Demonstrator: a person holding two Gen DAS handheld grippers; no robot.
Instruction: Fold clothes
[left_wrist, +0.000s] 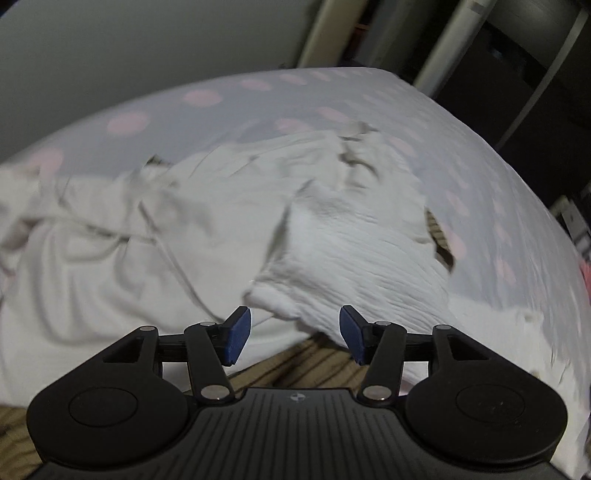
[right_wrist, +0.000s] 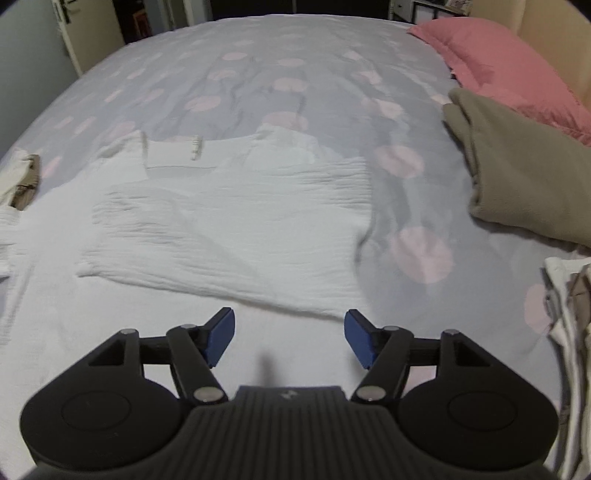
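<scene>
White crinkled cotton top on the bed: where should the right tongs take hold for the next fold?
Judging by how it lies, grip the near right hem corner of the white crinkled cotton top, around. Come in low from the near side: that edge lies flat and free on the grey pink-dotted bedsheet, just ahead of the open right tongs.

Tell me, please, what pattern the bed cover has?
Pale grey bed cover with pink dots, clearest in the right wrist view.
</scene>
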